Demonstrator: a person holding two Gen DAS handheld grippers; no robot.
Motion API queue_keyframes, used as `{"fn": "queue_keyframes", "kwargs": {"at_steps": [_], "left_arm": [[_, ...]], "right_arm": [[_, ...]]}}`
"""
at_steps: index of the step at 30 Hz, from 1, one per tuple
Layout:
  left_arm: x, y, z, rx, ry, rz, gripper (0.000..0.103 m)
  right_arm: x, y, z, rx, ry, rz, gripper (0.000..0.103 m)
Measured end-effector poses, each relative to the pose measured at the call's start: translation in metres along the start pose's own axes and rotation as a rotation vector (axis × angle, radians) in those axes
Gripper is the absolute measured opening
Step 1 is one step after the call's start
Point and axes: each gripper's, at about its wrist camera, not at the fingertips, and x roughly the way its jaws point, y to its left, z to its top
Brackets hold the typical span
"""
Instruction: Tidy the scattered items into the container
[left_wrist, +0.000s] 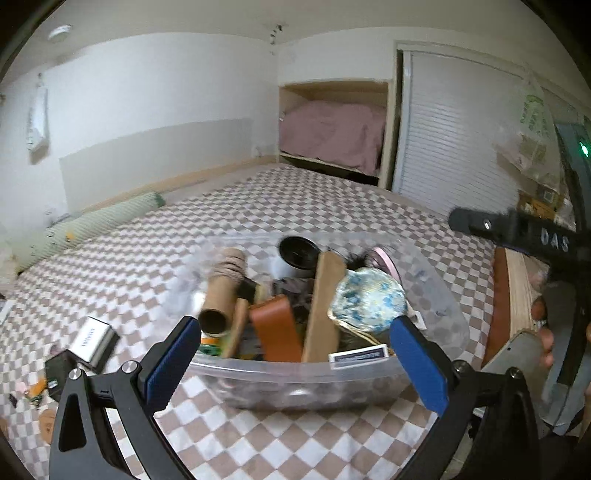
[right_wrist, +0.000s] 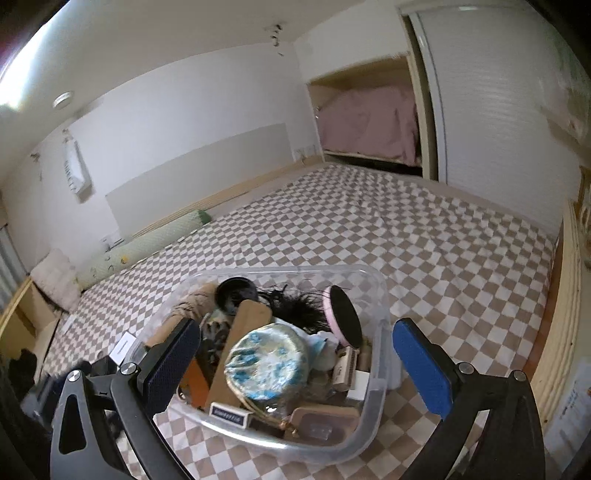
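Across the checkered bed (right_wrist: 424, 240), open cover is stretching toward the far edge. Near its front edge, the clear container (right_wrist: 373, 398) is sitting heaped full, a blue-patterned pouch (right_wrist: 267, 365) lying on top. Both the left gripper (left_wrist: 295, 354) and right gripper (right_wrist: 295, 365) are hovering with fingers spread, pinching nothing. Only the left wrist view is showing small boxes (left_wrist: 92, 341) lying outside, leftward.

A home bedroom — checkered mattress (right_wrist: 369, 236), closet bedding (left_wrist: 332, 136).

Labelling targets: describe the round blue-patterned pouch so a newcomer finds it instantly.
On the checkered bedspread sits a clear plastic bin full of items. Near its front, beside a tan cardboard slab, lies a round fabric pouch: the only pale, blue-blotched, gold-trimmed item.
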Motion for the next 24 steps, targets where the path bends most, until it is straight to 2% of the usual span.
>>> {"fn": "queue_keyframes", "kwargs": {"at_steps": [7, 11, 24], "left_arm": [[-0.045, 0.026, -0.002, -0.03, -0.055, 0.056, 0.103], [-0.072, 0.046, -0.009, -0.062, -0.089, 0.095, 0.103], [-0.12, 0.104, -0.035, -0.144, -0.092, 0.234, 0.103]], "right_arm": [[-0.019, 0.031, -0.015, -0.021, -0.01, 0.053, 0.103], [-0.031, 0.049, -0.025, -0.05, -0.044, 0.044, 0.103], [-0.062, 0.108, -0.06, -0.179, -0.14, 0.054, 0.103]]}}
